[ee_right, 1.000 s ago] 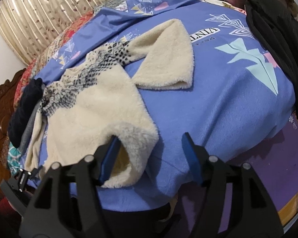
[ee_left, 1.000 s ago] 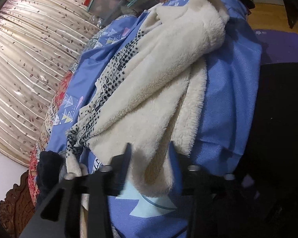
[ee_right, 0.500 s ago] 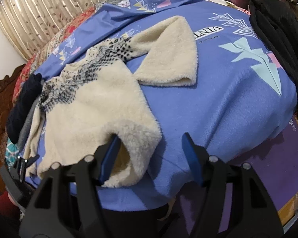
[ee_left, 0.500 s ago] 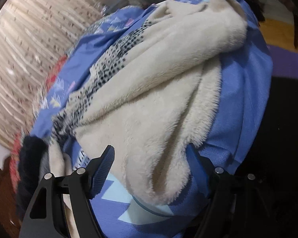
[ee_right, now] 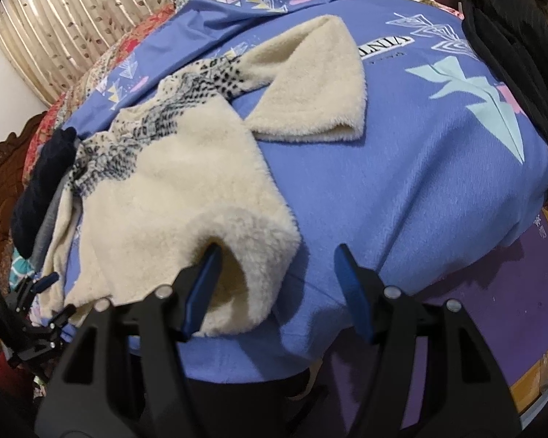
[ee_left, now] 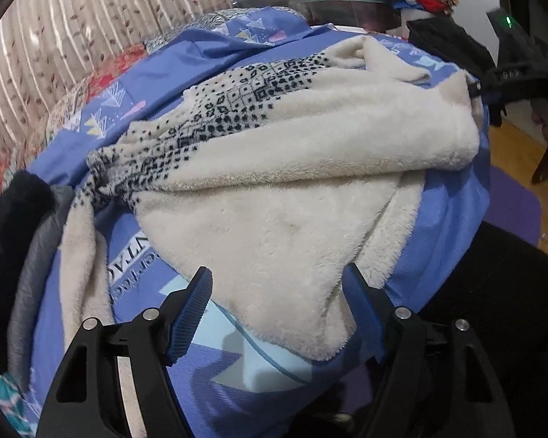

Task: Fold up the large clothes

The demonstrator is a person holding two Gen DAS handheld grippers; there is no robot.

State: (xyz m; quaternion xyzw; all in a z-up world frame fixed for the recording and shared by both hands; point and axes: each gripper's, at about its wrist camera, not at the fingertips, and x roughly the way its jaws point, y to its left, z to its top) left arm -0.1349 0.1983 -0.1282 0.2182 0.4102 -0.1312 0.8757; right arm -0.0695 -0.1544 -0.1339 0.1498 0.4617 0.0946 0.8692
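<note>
A cream fleece sweater (ee_left: pixel 292 197) with a black dotted yoke lies on a blue blanket (ee_left: pixel 445 219) over the bed. In the right wrist view the sweater (ee_right: pixel 171 197) has one sleeve spread to the right. My left gripper (ee_left: pixel 277 303) is open, its jaws either side of the sweater's bottom corner, not clamping it. My right gripper (ee_right: pixel 277 277) is open at the other bottom corner, with fleece lying over its left finger (ee_right: pixel 201 284). The right gripper also shows at the far right of the left wrist view (ee_left: pixel 493 84), and the left gripper at the lower left of the right wrist view (ee_right: pixel 40 303).
A dark navy and grey garment pile (ee_right: pixel 44 182) lies at the sweater's left. Black clothes (ee_right: pixel 522 73) lie at the blanket's right edge. Pleated curtains (ee_right: pixel 73 22) hang behind the bed. A purple mat (ee_right: pixel 493 321) covers the floor at the bed's edge.
My left gripper has opened and let go of the sweater's corner, which now lies flatter on the blanket. The right gripper has stayed open at its corner.
</note>
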